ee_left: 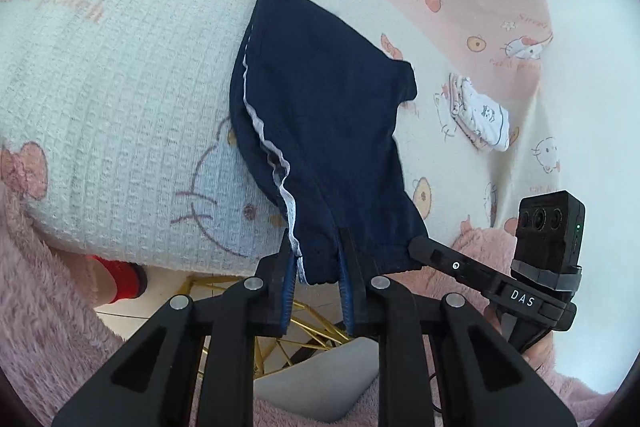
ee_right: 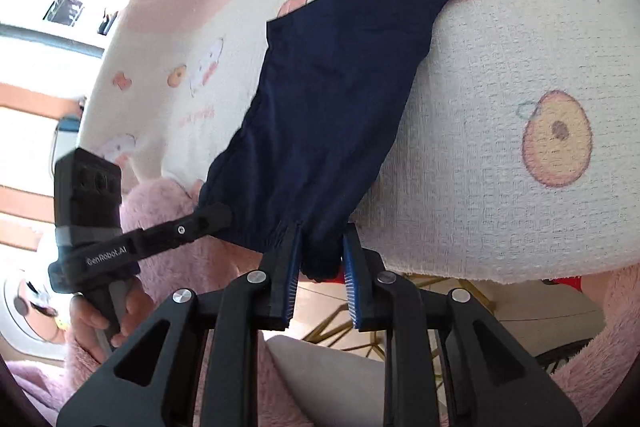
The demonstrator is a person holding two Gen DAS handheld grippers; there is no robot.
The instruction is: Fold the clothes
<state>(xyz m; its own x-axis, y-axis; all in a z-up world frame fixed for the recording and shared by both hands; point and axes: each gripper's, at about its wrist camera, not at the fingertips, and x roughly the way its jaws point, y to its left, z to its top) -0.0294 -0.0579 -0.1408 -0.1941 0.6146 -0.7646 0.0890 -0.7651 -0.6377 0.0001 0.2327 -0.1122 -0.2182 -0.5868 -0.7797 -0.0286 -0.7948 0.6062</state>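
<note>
Both tongs (ee_left: 316,259) (ee_right: 320,251) clamping navy shorts (ee_left: 320,99), waistband edge seemingly bunched, hidden

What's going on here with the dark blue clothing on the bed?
A person is folding clothes with a hand-held gripper in each hand. The left hand-held gripper and the right hand-held gripper are both clamped on the near hem of a navy garment, side by side. The rest of it drapes away across the cartoon-print blanket. A small folded white item lies off to one side.
</note>
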